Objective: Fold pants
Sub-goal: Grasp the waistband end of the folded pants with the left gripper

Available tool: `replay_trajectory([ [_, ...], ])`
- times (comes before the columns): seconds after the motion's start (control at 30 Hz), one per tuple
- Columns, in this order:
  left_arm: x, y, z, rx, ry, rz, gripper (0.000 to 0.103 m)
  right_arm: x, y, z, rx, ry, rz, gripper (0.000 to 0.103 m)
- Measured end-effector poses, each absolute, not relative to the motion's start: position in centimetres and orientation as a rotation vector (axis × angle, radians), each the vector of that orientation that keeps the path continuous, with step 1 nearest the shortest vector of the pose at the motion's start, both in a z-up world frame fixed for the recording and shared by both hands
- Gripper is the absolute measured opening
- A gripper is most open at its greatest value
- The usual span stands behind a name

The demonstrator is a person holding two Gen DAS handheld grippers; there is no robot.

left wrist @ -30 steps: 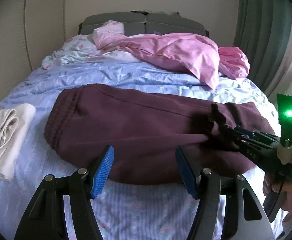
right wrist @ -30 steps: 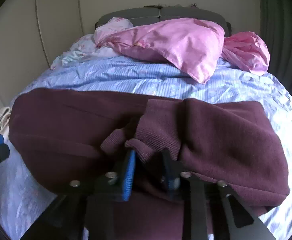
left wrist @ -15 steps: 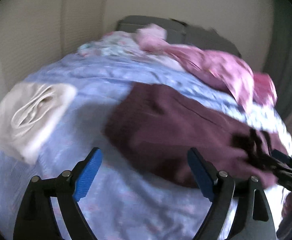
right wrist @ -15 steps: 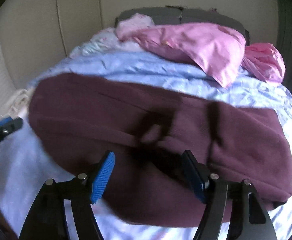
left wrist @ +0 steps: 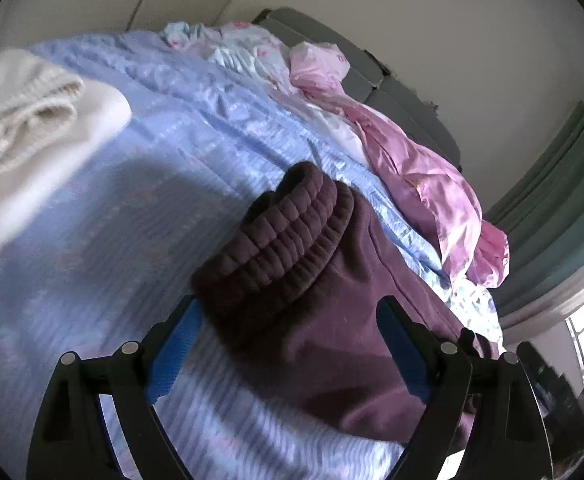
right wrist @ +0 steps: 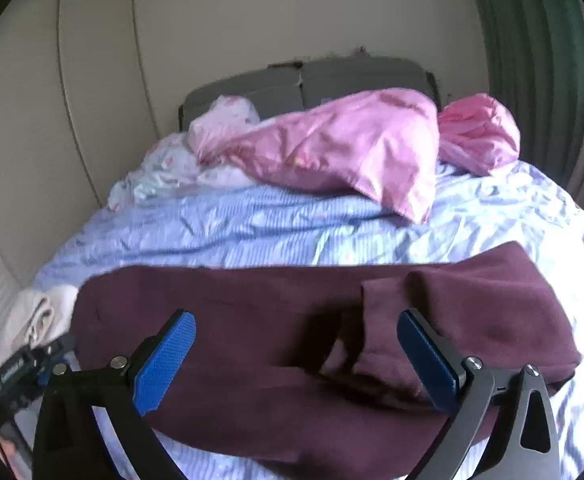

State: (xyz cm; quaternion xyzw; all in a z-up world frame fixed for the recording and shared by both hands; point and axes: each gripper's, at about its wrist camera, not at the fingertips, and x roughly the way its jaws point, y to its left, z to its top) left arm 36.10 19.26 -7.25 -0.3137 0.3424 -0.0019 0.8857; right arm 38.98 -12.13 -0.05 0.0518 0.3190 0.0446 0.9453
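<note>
- Since a second ago, the left gripper [left wrist: 288, 336] has swung over to the ribbed waistband [left wrist: 280, 240] at the left end of the maroon pants [right wrist: 252, 340]; the right gripper [right wrist: 296, 356] has let go of the cuff [right wrist: 384, 332].
- Left jaws are opening, straddling the waistband without pressing it.
- Right jaws are opening, hovering over the cuff, empty.
- The pants lie across the near part of the blue bedsheet [right wrist: 252, 232].
- To do it well, I judge: pinch both waistband layers squarely and carry them rightward evenly.
- Count: one pants, one cream folded garment [left wrist: 32, 120] at the left, two grippers.
</note>
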Motion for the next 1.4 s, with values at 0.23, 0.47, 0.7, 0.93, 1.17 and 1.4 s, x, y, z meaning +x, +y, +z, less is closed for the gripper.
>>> replay_trajectory([
  [0.23, 38.3, 20.4, -12.2, -0.831, 0.78, -0.023, 0.095, 40.3, -10.7, -2.0, 0.049, 0.653, 0.065, 0.102],
  [0.47, 41.6, 20.6, -11.9, -0.864, 0.74, -0.045, 0.097, 41.3, -9.3, -3.1, -0.029, 0.649, 0.038, 0.102],
  [0.7, 42.1, 19.5, -10.7, -0.771, 0.771, 0.021, 0.047, 42.2, -10.2, -3.4, -0.038, 0.696, -0.018, 0.102],
  [0.93, 38.5, 14.5, -1.9, -0.488, 0.62, 0.015, 0.041, 40.4, -13.6, -0.7, -0.077, 0.715, 0.019, 0.102],
  [1.17, 38.2, 5.2, 5.8, -0.216, 0.556, 0.021, 0.041, 37.2, -20.9, 2.5, 0.018, 0.697, 0.012, 0.103],
  [1.4, 39.9, -6.5, 9.0, -0.048, 0.53, -0.05, 0.04, 34.4, -29.0, 4.5, 0.057, 0.636, -0.102, 0.103],
])
